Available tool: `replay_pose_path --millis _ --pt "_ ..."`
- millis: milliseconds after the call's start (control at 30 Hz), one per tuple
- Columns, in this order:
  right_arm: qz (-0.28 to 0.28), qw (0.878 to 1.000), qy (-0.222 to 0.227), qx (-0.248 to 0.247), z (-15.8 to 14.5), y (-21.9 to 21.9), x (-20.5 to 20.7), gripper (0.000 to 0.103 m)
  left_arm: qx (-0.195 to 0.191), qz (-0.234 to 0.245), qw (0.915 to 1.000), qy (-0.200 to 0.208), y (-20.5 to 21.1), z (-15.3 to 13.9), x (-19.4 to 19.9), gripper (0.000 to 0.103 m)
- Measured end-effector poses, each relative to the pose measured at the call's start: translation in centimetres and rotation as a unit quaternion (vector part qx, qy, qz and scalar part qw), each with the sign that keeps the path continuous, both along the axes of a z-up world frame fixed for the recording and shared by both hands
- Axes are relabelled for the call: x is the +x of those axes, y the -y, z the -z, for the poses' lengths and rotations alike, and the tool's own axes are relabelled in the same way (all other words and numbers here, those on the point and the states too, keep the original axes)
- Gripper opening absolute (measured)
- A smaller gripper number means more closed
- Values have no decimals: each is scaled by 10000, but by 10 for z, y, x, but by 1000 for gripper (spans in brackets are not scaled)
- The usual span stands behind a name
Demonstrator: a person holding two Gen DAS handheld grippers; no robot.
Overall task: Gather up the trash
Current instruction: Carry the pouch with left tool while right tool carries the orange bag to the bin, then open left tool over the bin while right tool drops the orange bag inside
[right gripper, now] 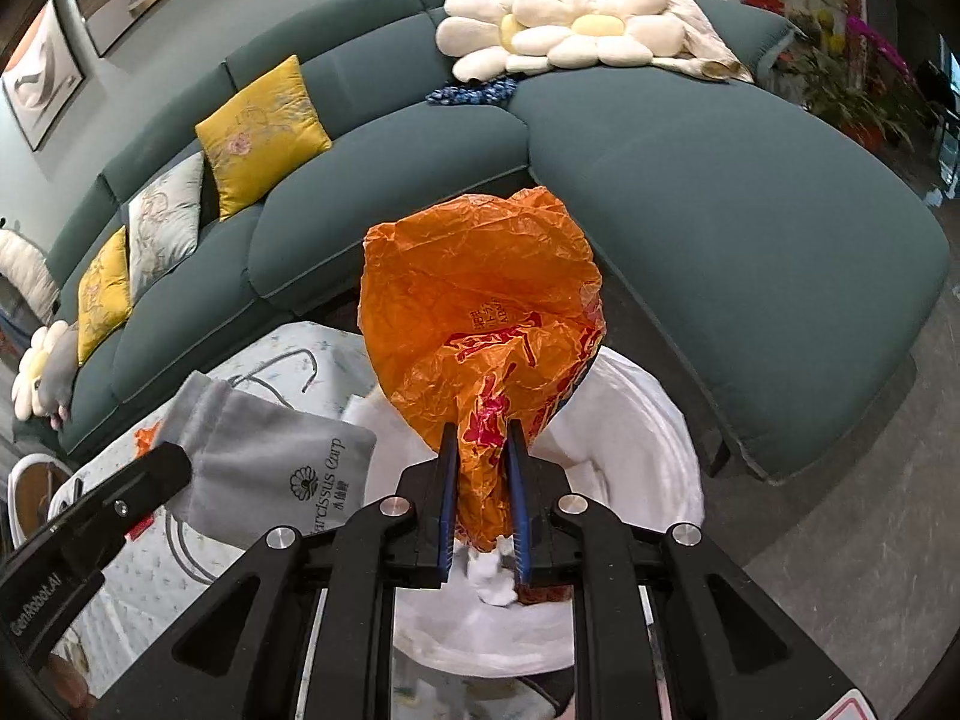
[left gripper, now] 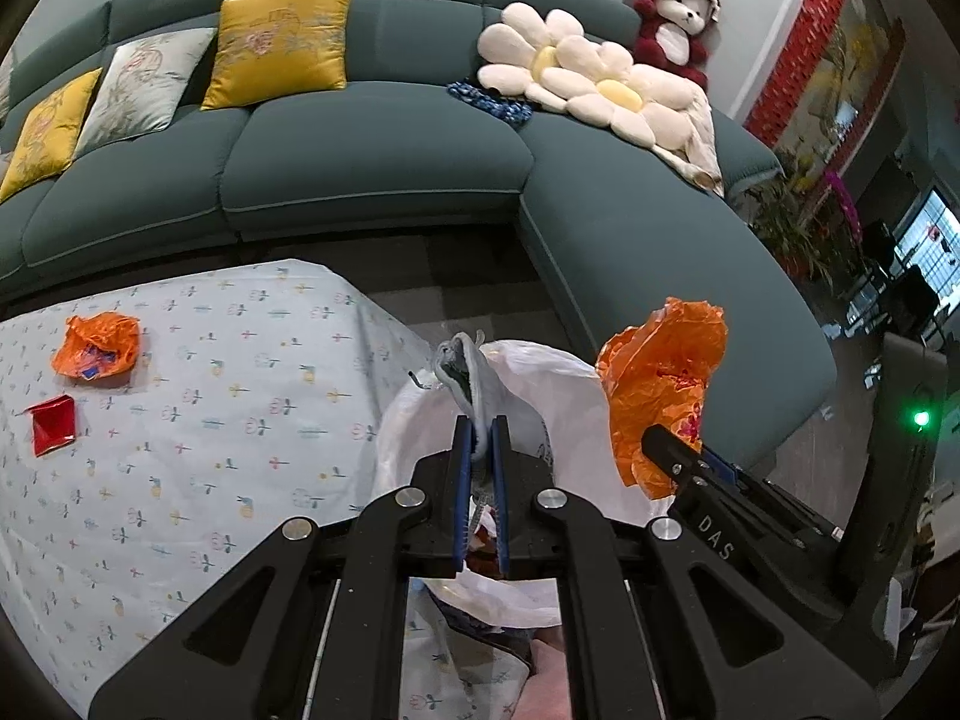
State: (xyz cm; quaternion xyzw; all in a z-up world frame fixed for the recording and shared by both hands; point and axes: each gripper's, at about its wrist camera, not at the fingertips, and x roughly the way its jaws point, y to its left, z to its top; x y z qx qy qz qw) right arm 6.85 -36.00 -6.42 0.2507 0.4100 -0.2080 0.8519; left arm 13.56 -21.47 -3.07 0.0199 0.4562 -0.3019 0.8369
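Observation:
My left gripper (left gripper: 482, 438) is shut on a grey drawstring pouch (left gripper: 465, 381), held over the white-lined bin (left gripper: 558, 384). The pouch also shows in the right wrist view (right gripper: 270, 456). My right gripper (right gripper: 483, 450) is shut on a crumpled orange plastic bag (right gripper: 480, 306), held above the bin's white liner (right gripper: 648, 438). The same bag shows in the left wrist view (left gripper: 660, 384). On the floral tablecloth (left gripper: 198, 420) lie another crumpled orange bag (left gripper: 96, 345) and a red wrapper (left gripper: 54, 423).
A teal sectional sofa (left gripper: 372, 162) curves behind the table and to the right, with yellow cushions (left gripper: 282, 42), flower pillows (left gripper: 576, 78) and a plush toy (left gripper: 675, 24). Dark floor lies between table and sofa. Plants (left gripper: 792, 222) stand far right.

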Motion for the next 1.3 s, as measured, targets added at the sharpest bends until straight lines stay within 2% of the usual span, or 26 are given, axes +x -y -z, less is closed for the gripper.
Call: replay_pose_path --millis 100,233,300,367,833,1233,1300 --pt "24 10000 -27 40 4 4 -5 17 32 49 10000 -24 6 2 -3 7" --pt "62 9999 -9 90 6 6 -7 29 38 -22 9999 -129 8 5 -3 11" --pt "88 9999 16 97 6 8 -9 33 47 -84 9998 -149 7 6 -3 26" --pt "98 9999 34 96 6 7 -10 35 49 -108 9999 -111 7 5 -3 32" --pt "-23 10000 40 33 1 -2 -3 38 71 -243 9996 -116 -5 3 1 32" --pt "-338 9994 -1 -83 -7 -29 16 38 -13 -626 9978 -230 -39 3 16 32" --pt "-396 9992 -12 -100 -8 -36 20 38 -9 -700 9973 -232 -47 4 19 37"
